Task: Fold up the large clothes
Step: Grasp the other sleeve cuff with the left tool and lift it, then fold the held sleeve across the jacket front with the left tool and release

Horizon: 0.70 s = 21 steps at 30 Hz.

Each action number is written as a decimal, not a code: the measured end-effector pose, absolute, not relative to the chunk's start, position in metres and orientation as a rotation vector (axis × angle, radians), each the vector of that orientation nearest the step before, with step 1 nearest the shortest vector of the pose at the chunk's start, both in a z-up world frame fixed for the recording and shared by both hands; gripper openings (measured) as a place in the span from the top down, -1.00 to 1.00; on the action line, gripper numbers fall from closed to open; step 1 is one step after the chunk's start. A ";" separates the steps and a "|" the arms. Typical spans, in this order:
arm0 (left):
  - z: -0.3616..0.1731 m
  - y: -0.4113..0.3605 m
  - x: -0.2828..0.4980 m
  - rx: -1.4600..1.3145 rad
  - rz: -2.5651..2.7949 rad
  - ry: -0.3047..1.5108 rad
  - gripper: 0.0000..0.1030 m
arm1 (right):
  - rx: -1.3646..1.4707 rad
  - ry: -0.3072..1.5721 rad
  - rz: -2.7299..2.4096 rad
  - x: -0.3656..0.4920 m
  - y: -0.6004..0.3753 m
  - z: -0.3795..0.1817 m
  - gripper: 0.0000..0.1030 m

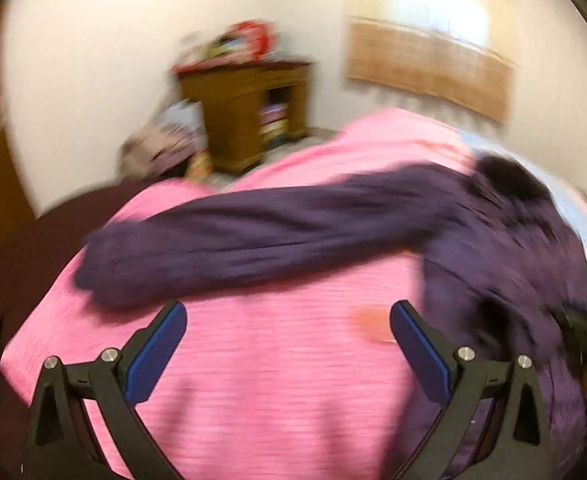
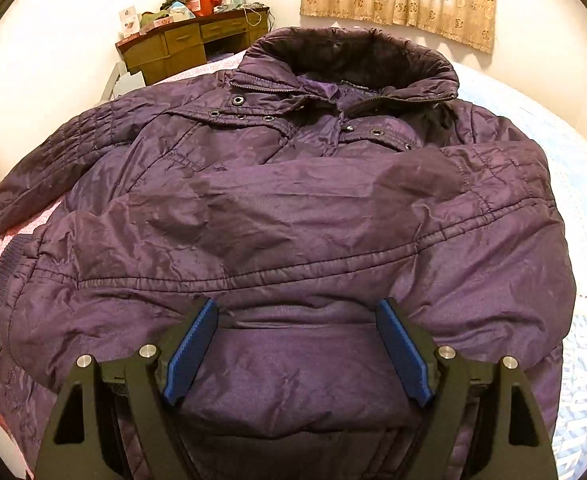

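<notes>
One sleeve (image 2: 313, 204) folded across purple padded jacket (image 2: 293, 360); other sleeve (image 1: 253, 236) outstretched. Both tongs, left (image 1: 287, 350) and right (image 2: 297, 350), released, empty.

**Both grippers spread wide, nothing held**

The left black two-finger gripper with blue pads (image 1: 287, 312) tilts downward, jaws wide apart and empty. The right black two-finger gripper with blue ribbed pads (image 2: 296, 312) also angles down, jaws spread, gripping nothing.

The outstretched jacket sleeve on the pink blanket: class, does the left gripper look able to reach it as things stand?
Probably yes. The left gripper is open and empty above the pink blanket, and the sleeve lies just beyond its fingertips with nothing between, though the view is blurred.
</notes>
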<state>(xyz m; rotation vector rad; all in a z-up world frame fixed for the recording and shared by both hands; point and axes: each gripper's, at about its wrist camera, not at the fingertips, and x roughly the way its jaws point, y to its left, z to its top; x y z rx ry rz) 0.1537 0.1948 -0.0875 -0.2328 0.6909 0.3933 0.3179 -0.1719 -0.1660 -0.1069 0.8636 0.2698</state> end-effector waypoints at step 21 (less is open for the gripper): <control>-0.138 0.374 0.148 -0.887 0.502 0.579 0.60 | -0.108 0.852 0.267 0.313 -0.174 -0.165 -0.60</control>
